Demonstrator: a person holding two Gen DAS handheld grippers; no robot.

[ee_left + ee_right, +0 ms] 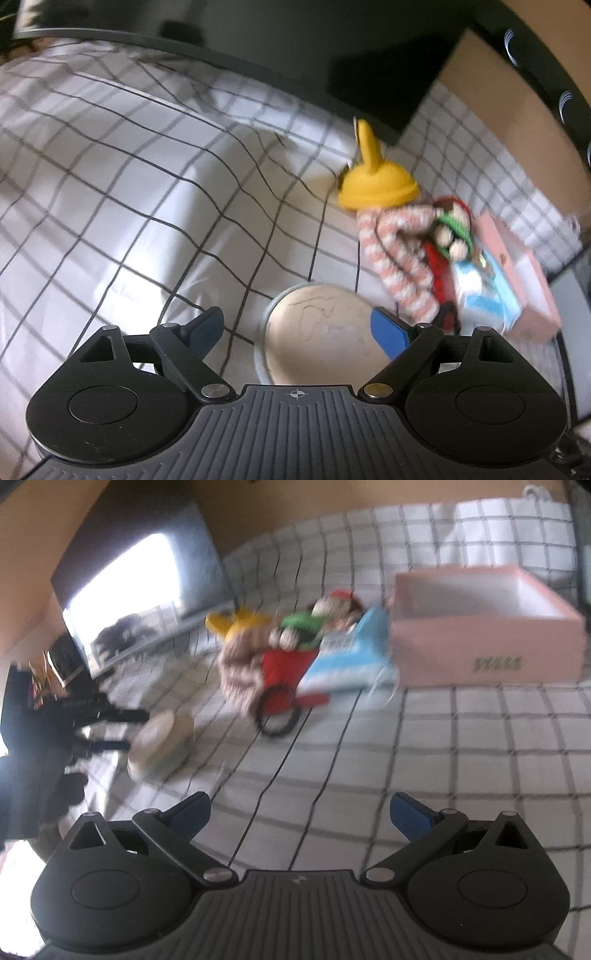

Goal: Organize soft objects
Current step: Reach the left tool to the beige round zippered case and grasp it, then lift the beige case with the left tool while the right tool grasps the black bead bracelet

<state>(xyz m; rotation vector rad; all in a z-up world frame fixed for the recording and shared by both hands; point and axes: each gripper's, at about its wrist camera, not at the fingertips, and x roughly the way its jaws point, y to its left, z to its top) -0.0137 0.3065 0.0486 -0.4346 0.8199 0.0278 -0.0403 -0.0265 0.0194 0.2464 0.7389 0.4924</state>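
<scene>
Below both cameras, a white bedsheet with a black grid pattern (129,192) covers the whole work surface. At its far side in the right wrist view stands an open, empty pink cardboard box (487,642), upright, with a small dark printed mark on its near wall. Just beside the box's left wall lies a heap of soft objects: a light-blue and white flat packet (347,661) touching the box, a red fabric item with a black ring (286,668), a plush figure in green with a red cap (317,622), a pink-and-white striped knitted piece (395,258), and a yellow rubber piece with a round base and narrow stem (376,181) at the heap's far end. A round, shallow beige tub with a pale rim (321,328) sits apart from the heap, on the sheet.

Left gripper (299,328): black frame, blue-padded fingers spread wide, jaws closing slightly; the tub appears between the fingers from above, but whether they touch it cannot be told, and nothing is gripped.

Right gripper (301,814): fingers spread wide over bare sheet, holding nothing, well apart from heap and box. Both views are motion-blurred.
</scene>
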